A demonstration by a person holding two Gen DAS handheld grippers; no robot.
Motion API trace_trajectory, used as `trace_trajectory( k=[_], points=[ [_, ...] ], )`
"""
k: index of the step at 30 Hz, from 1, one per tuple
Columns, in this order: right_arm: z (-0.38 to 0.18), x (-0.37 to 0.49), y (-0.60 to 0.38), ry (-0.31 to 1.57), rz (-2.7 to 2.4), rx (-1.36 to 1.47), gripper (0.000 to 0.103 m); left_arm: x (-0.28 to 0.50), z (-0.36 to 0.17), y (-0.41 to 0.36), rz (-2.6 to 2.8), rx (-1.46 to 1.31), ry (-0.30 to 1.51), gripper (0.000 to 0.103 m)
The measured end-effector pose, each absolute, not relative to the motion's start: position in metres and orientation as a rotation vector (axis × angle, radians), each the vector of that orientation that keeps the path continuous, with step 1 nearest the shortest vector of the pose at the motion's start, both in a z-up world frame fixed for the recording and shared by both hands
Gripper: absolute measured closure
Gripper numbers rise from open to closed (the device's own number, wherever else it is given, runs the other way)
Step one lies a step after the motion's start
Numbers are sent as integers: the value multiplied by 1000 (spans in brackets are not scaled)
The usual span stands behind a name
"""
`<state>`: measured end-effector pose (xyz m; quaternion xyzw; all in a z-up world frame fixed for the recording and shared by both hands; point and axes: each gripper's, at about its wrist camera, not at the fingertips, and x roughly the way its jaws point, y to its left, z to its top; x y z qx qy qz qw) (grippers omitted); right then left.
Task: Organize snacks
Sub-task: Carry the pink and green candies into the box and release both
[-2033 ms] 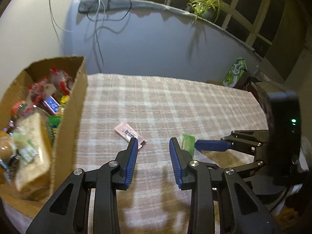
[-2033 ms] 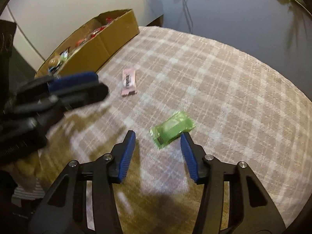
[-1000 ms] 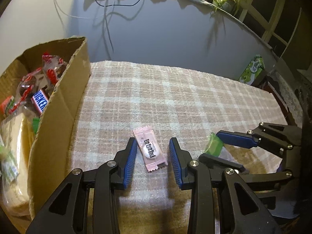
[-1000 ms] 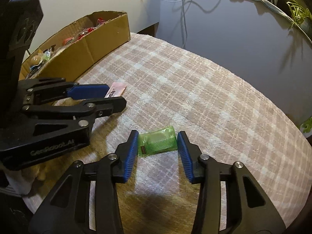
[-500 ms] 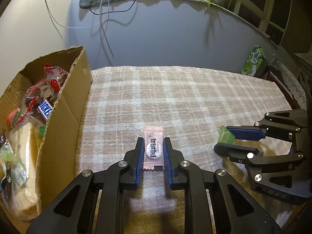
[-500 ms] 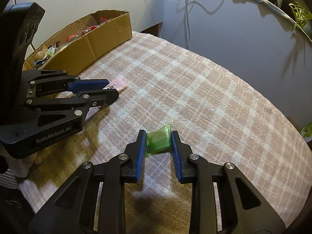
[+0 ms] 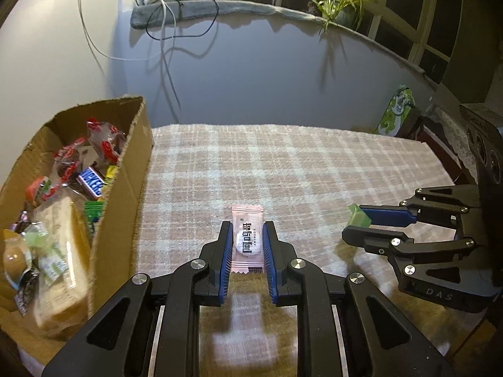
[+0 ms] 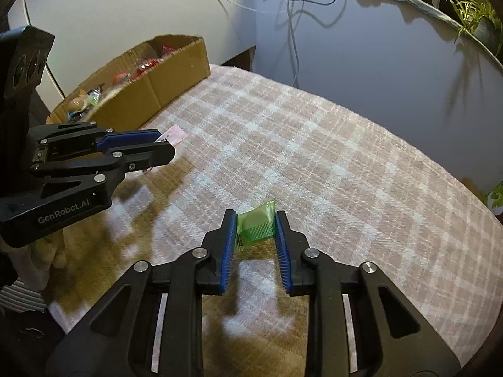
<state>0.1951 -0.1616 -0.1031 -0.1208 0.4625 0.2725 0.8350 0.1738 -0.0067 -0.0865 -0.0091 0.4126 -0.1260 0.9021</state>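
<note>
We are gripping a pink snack packet between the blue pads of the left gripper, its jaws clenched against the packet's long edges; the packet seems lifted just clear of the checked tablecloth, though we cannot tell for certain. At about three o'clock from it in the left wrist view, we are pinching a green snack packet in the right gripper, whose pads are pressing in on both sides of the crinkled wrapper.

Out at nine to ten o'clock from the pink packet, the cardboard box is standing on the left end of the table, already holding a heap of wrapped snacks, among them a Snickers bar and red-wrapped sweets. In the right wrist view the same box is sitting up at ten o'clock, well apart from the green packet.

We are judging the task to be nearly finished: most snacks are lying in the box, no other loose ones are showing on the cloth, and these two are in hand. What is left is carrying both over the box wall and letting go.

Beyond the table, at one o'clock, a potted plant is sitting on the window ledge, with cables hanging down the wall.
</note>
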Motion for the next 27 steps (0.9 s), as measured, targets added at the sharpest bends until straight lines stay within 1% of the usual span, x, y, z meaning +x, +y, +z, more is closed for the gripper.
trace_trajectory(
  k=[9,17,27],
  points=[
    [-68,182,-148,912,599,-249,78,156,-60,18,-236,-34,790,86],
    [-39,187,-112,847,646,-247,78,146,-41,51,-184,-53,742,86],
    [-28,202,-58,826,726,-231,78,139,-35,96,-116,-78,712,86]
  ],
)
